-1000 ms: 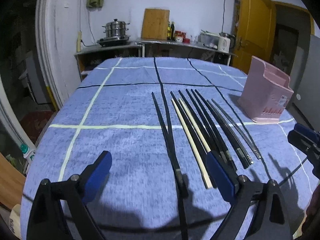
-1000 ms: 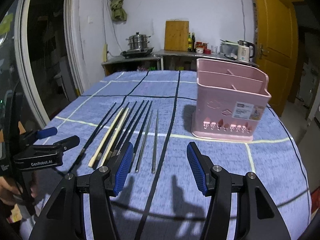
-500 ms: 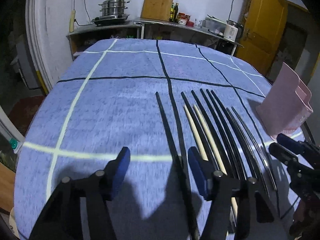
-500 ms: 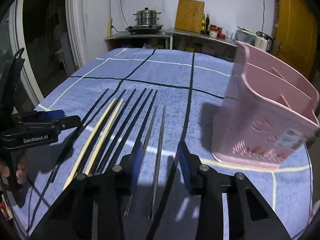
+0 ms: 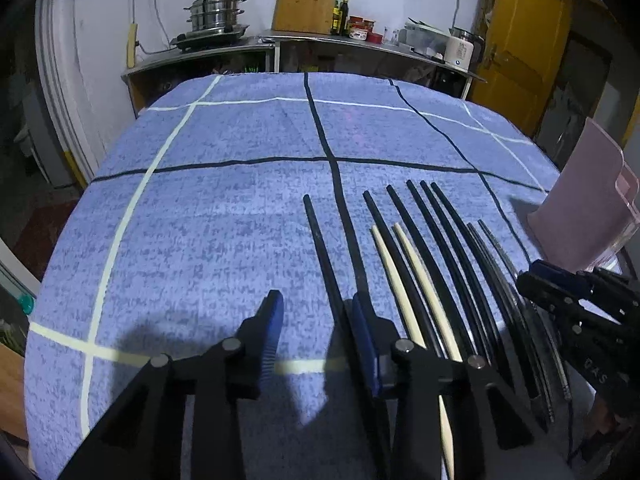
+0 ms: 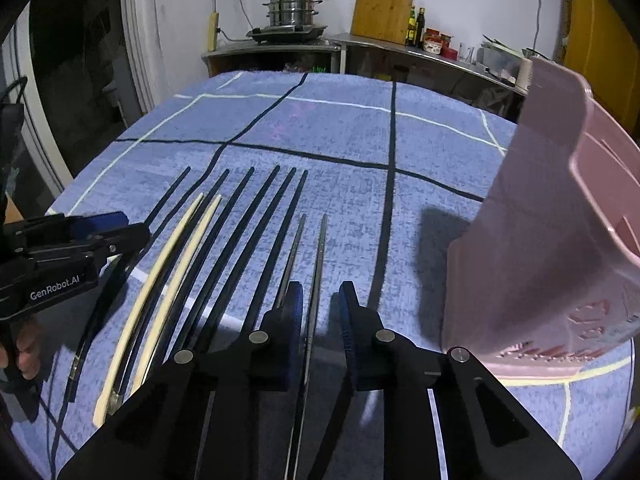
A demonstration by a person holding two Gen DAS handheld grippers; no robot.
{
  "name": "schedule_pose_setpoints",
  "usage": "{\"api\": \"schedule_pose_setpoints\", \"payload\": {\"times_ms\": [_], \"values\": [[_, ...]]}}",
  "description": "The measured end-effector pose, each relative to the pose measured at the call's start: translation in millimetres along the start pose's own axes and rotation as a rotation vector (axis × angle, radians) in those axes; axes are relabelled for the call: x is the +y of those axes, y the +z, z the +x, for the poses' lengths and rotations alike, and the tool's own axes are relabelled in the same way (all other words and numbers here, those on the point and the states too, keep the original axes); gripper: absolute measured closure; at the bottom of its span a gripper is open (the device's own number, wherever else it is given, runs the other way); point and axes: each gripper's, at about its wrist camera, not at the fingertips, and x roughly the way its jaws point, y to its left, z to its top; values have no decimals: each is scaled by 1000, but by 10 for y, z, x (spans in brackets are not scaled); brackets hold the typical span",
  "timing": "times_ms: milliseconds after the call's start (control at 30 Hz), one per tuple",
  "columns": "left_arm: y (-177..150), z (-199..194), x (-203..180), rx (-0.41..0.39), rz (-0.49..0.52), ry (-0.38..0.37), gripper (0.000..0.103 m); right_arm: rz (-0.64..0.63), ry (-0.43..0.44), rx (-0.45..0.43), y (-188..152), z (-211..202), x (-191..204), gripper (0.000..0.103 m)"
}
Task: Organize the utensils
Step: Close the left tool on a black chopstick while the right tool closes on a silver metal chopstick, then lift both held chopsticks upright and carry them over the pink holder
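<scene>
Chopsticks lie side by side on the blue checked tablecloth (image 5: 224, 216). In the left wrist view, the left gripper (image 5: 316, 332) has come lower and nearer to them than one second ago, and its fingers have narrowed much but remain apart. The leftmost black chopstick (image 5: 324, 256) runs between the two pads, close to the right one; whether it touches cannot be told. To its right lie the two pale wooden chopsticks (image 5: 420, 280), then more black chopsticks (image 5: 444, 240) and a thin metal pair. At the far right the right gripper (image 5: 560, 292) reaches in over the metal pair, with the pink utensil holder (image 5: 588, 204) behind it. At the far end of the room stand a counter, a steel steamer pot (image 5: 216, 12) and a wooden cutting board (image 5: 306, 0).

In the right wrist view, the right gripper (image 6: 320, 308) has also dropped and narrowed its opening since before. One metal chopstick (image 6: 318, 264) passes through the gap between the pads, not yet pinched; its partner (image 6: 294, 248) lies just left of the left pad. The pink utensil holder (image 6: 560, 240) now stands very near on the right, much larger in the view. The left gripper (image 6: 80, 236) appears at the left, above the black chopsticks.
</scene>
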Motion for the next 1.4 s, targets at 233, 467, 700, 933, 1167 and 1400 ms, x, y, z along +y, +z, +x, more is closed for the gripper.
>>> {"api": "schedule_pose_setpoints", "payload": {"times_ms": [233, 467, 700, 933, 1167, 1400], "values": [[57, 52, -58, 7, 45, 26, 66, 26, 22, 34, 76, 112, -24, 84], [111, 73, 2, 10, 19, 5, 90, 28, 37, 52, 154, 152, -15, 95], [130, 72, 105, 32, -31, -59, 97, 43, 55, 47, 169, 99, 3, 97], [137, -102, 61, 15, -30, -94, 97, 49, 73, 8, 194, -98, 2, 97], [234, -606, 23, -68, -5, -115, 97, 61, 96, -65, 257, -468, -15, 97], [311, -1173, 13, -151, 12, -146, 97, 88, 127, -151, 282, -958, -74, 97]]}}
